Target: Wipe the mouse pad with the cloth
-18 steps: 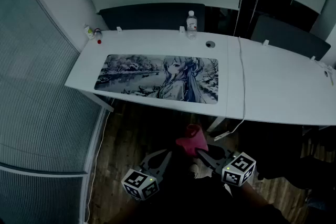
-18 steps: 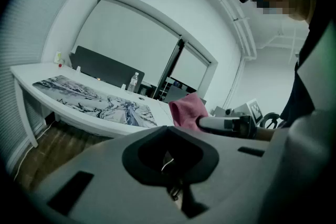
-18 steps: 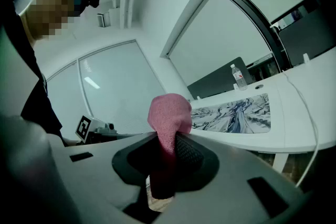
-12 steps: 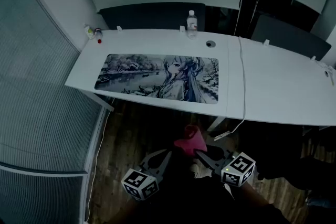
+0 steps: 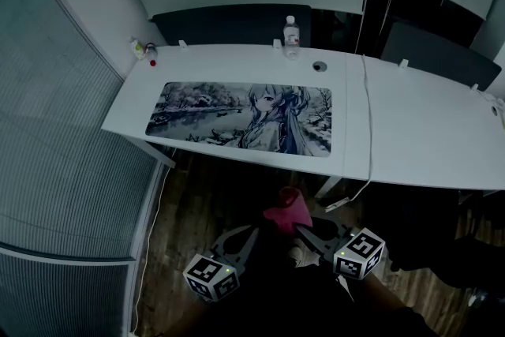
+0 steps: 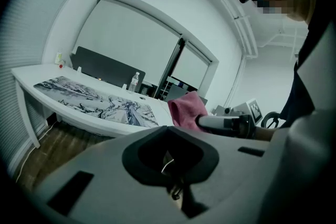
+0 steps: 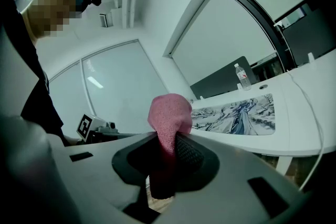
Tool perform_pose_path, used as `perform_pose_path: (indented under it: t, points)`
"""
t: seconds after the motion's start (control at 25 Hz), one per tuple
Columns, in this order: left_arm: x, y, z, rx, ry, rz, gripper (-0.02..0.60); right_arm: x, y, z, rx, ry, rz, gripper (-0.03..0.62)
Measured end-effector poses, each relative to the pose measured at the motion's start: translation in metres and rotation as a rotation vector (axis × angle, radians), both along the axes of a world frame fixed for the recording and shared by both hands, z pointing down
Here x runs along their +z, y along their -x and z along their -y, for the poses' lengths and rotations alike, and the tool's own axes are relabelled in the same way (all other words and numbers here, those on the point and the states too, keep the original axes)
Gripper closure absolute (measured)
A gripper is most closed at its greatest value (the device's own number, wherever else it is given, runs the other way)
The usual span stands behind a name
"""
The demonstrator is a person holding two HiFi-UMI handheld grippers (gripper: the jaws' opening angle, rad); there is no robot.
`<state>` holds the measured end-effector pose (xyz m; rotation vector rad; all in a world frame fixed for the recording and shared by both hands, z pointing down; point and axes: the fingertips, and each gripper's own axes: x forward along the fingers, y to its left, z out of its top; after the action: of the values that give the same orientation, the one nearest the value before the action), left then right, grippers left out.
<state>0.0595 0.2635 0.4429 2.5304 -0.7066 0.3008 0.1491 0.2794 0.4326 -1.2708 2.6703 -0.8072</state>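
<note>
White walls and frosted glass panels close round a long white bench (image 5: 237, 63), with dark wooden floor (image 5: 189, 201) showing below its near edge. Flat on the bench lies the mouse pad (image 5: 245, 121), a wide mat printed with a pale anime figure and a wintry scene, its long side parallel to the bench's front edge. Beyond the pad, at about 1 o'clock from its centre, a clear water bottle (image 5: 291, 34) stands upright near the back edge, and a round grommet (image 5: 319, 66) sits just to the bottle's 4 o'clock. Two small bottles (image 5: 142, 50) stand at the bench's far left corner, roughly 10 o'clock from the pad. A white cable (image 5: 368, 130) runs along the seam at the pad's 3 o'clock side and hangs off the front edge. Both tools are held low over the floor at 6 o'clock from the pad, well apart from it. The right hand-held gripper (image 5: 300, 226) is clamped on the cloth (image 5: 288, 209), a pink fabric bunched between its jaws and bulging up past the tips; its own camera shows the cloth (image 7: 169, 115) pinched in the jaws with the mouse pad (image 7: 236, 113) off at 2 o'clock. The left hand-held gripper (image 5: 252, 231) sits just beside it at 9 o'clock, jaws drawn together on nothing, its view catching the cloth (image 6: 186, 107) and the mouse pad (image 6: 100, 99).
</note>
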Motion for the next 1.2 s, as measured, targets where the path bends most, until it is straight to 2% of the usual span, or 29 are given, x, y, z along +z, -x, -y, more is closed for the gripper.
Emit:
perform_pose_path:
  t: [0.52,0.72,1.2]
  points:
    - [-0.001,0.005,0.009,-0.019,0.006,0.002,0.575,0.002,0.001,0.011,-0.001,0.016,-0.016,0.513]
    - [0.002,0.007,0.022,0.004,0.008,0.005,0.576,0.005,0.002,0.025,0.032,0.025,-0.027,0.513]
    - [-0.004,0.043,0.075,0.048,-0.007,0.01,0.577,0.003,0.029,0.073,0.091,0.044,-0.06,0.513]
